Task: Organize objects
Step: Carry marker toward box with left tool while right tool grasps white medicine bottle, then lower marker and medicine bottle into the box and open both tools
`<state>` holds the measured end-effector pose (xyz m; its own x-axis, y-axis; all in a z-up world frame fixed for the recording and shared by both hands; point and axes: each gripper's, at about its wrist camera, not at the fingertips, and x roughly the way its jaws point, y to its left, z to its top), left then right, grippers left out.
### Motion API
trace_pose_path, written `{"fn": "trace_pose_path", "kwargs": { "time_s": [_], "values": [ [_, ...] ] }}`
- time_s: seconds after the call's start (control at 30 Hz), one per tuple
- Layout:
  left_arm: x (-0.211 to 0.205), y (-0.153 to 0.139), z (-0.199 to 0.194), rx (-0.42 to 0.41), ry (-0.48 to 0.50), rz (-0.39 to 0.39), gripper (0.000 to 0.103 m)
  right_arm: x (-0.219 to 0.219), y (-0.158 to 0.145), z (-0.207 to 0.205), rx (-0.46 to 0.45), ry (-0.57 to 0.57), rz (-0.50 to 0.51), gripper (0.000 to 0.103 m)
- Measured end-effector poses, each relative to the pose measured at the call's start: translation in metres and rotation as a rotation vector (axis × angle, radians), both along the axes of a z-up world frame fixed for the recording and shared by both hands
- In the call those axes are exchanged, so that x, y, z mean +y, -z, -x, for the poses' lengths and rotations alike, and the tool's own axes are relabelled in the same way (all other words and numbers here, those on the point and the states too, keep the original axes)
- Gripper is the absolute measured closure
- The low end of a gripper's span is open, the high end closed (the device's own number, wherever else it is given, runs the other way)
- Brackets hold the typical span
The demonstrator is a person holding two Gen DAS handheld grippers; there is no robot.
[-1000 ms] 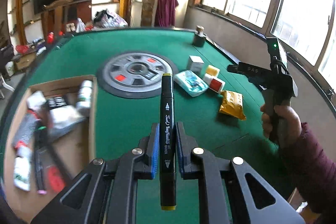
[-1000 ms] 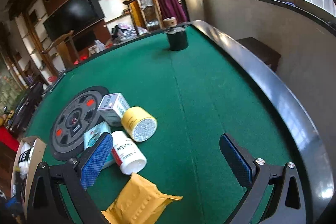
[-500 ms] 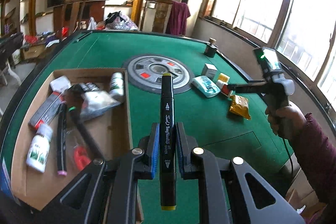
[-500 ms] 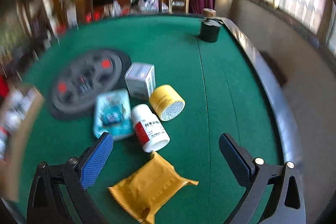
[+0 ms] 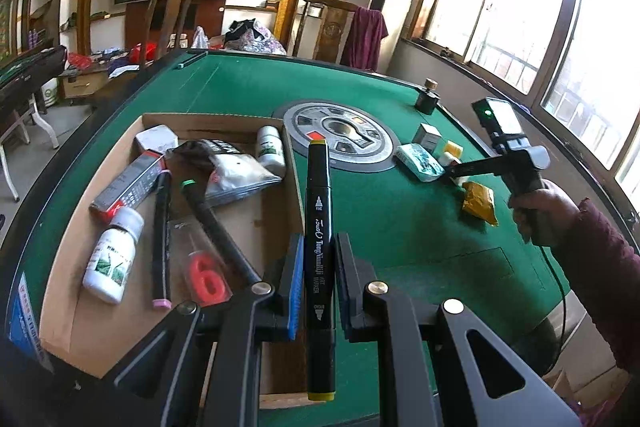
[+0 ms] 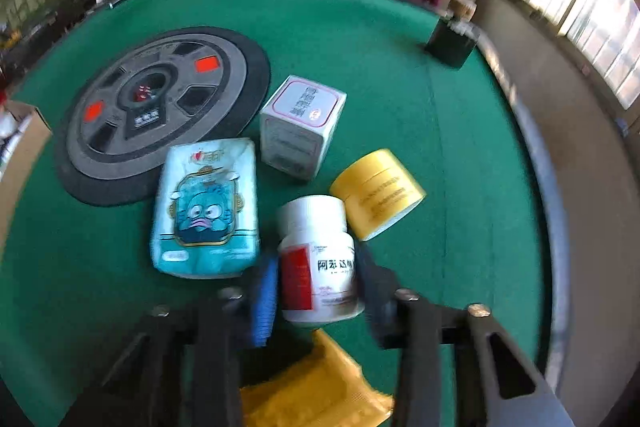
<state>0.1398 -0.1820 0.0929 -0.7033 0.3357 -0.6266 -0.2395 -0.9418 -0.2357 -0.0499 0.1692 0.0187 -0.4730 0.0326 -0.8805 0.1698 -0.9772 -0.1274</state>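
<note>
The right gripper has swung in over the cluster of loose items since a second ago, and its jaws have just been closing around a white pill bottle that now sits between the blue pads; motion blur hides whether the pads press on it yet. The left gripper has moved across to the cardboard box, which now fills the left wrist view from 7 to 11 o'clock.

That left gripper is clamped on a black marker with yellow ends, held upright just beside the box's right wall. Inside the box lie two white bottles, two dark pens, a red-and-grey carton and a clear pouch.

On the green surface, in the right wrist view, a blue tissue pack lies at 9 o'clock of the pill bottle, a white carton at 12 o'clock and a yellow jar at 2 o'clock, touching the bottle. A yellow packet lies under the gripper at 6 o'clock. A round grey disc sits at 10 o'clock.
</note>
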Motion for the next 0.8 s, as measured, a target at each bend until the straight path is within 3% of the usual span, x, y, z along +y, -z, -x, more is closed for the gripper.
{"fn": "trace_pose_path", "kwargs": {
  "time_s": [0.23,0.4,0.5,0.67,0.8],
  "values": [
    [-0.022,0.003,0.001,-0.013,-0.057,-0.001,0.088,0.016,-0.018,-0.021,0.0,0.068,0.205,0.066],
    [-0.039,0.012,0.0,-0.053,-0.107,0.013,0.088,0.004,-0.046,-0.049,0.003,0.002,0.422,0.065],
    [-0.046,0.021,-0.002,-0.085,-0.13,0.029,0.088,-0.03,-0.058,-0.063,-0.023,-0.101,0.528,0.065],
    [-0.053,0.032,-0.002,-0.132,-0.161,0.031,0.088,-0.109,-0.061,-0.086,-0.097,-0.274,0.623,0.065],
    [-0.057,0.04,0.004,-0.17,-0.179,0.022,0.088,-0.181,-0.053,-0.096,-0.156,-0.388,0.61,0.065]
  ]
}}
